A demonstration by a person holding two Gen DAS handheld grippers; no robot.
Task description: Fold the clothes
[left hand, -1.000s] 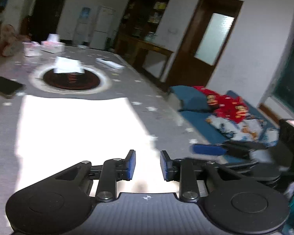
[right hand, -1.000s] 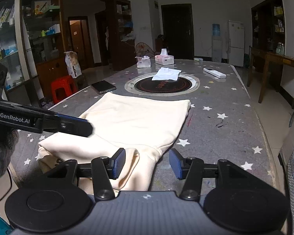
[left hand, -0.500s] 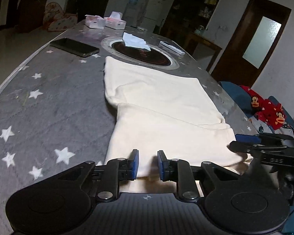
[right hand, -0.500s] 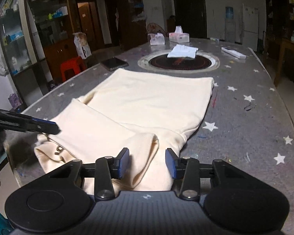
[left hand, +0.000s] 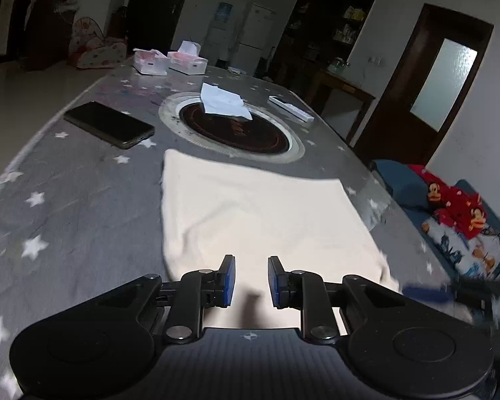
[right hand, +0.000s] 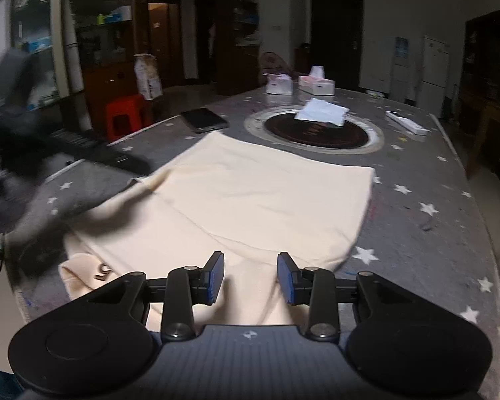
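A cream garment (left hand: 250, 213) lies spread on the grey star-patterned table (left hand: 66, 200), partly folded, with a sleeve doubled over near the front edge. My left gripper (left hand: 251, 280) hovers low over the near part of the garment. Its jaws stand a narrow gap apart and flat cloth shows between them. In the right wrist view the garment (right hand: 266, 200) fills the middle. My right gripper (right hand: 250, 278) sits at its near hem, its jaws closing, with a raised fold of cloth between the pads. The left gripper (right hand: 126, 163) shows there as a dark blur at the garment's left edge.
Beyond the garment sit a round dark hotplate (left hand: 233, 130) with white paper (left hand: 223, 101) on it, a black phone (left hand: 108, 128), a white remote (left hand: 290, 108) and tissue boxes (left hand: 186, 61). A red stool (right hand: 126, 113) stands left of the table, a blue sofa (left hand: 400, 183) right.
The left gripper has swept across and forward over the garment, its jaws slightly narrower. The right gripper's jaws have narrowed around the fold at the hem and it has edged closer.
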